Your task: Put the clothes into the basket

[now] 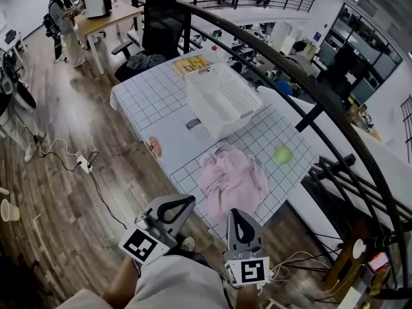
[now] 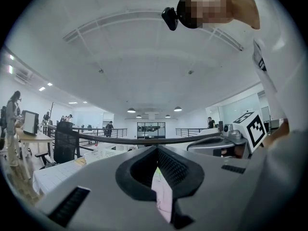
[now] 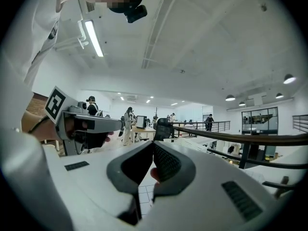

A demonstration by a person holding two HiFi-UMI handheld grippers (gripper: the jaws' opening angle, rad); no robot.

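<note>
Hovering off the tabletop's (image 1: pixel 149 100) near edge, left gripper (image 1: pixel 190 200) and right gripper (image 1: pixel 236 213) were closed, empty; unopened, they might shove the pink clothes (image 1: pixel 233 180) off.

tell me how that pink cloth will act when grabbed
The pink cloth lies crumpled in soft folds, so it would probably hang floppy from one pinch. It looks thin, so likely light. Pushed across the table, it would likely bunch rather than slide.

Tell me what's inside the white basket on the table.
Nothing visible: the white basket shows only perforated walls and floor. Its near wall hides a strip of the bottom. The pink clothes lie outside it.
</note>
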